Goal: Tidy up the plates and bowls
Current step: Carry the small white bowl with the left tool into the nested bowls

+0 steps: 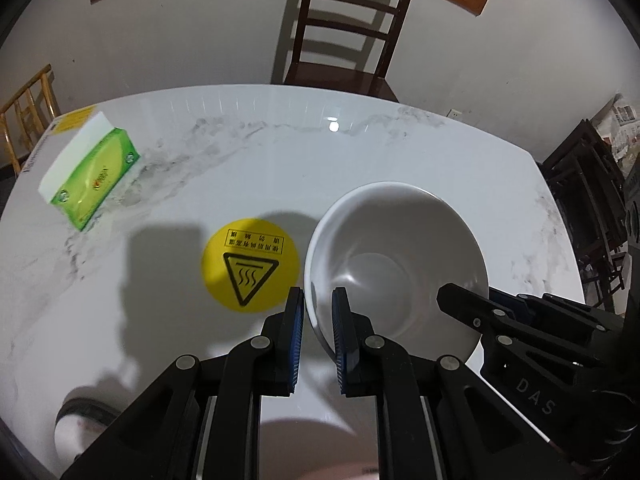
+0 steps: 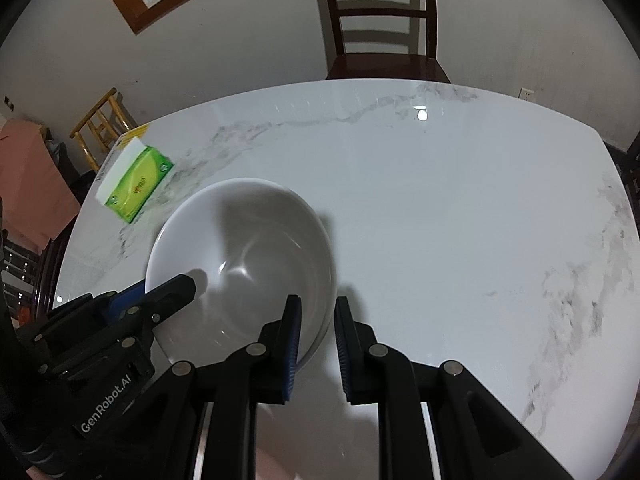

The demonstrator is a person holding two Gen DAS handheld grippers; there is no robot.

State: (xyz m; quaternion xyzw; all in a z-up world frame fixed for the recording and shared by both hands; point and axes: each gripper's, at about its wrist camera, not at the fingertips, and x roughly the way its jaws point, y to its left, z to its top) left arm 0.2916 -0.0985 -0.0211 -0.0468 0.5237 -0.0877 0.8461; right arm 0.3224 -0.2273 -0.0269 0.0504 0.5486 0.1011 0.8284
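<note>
Table [image 1: 400, 160]: white marble-pattern top with grey veining, glossy, one bright light reflection toward the far edge. A dark wooden chair [image 1: 344, 28] stands at that far edge against a pale wall.

Bowl [image 1: 396, 264]: one white bowl, deep and round, smooth glazed interior with a flat circular base and soft highlights on the inner wall. No chips or marks can be made out. It sits tilted between the two tools above the near part of the table, and shadow falls on the tabletop beside it; whether its base touches the surface cannot be told.

Tissue box [image 1: 94, 178]: green and white, resting toward the table's left far side, well apart from the bowl.

Yellow round sticker [image 1: 250, 264]: carries a black heat-warning triangle, lies flat on the tabletop just left of the bowl in the left wrist view.

Left gripper [image 1: 318, 296]: blue-padded fingers clamped on the bowl's rim, one inside and one outside the wall.

Right gripper [image 2: 318, 304]: clamped likewise on the opposite rim.
</note>
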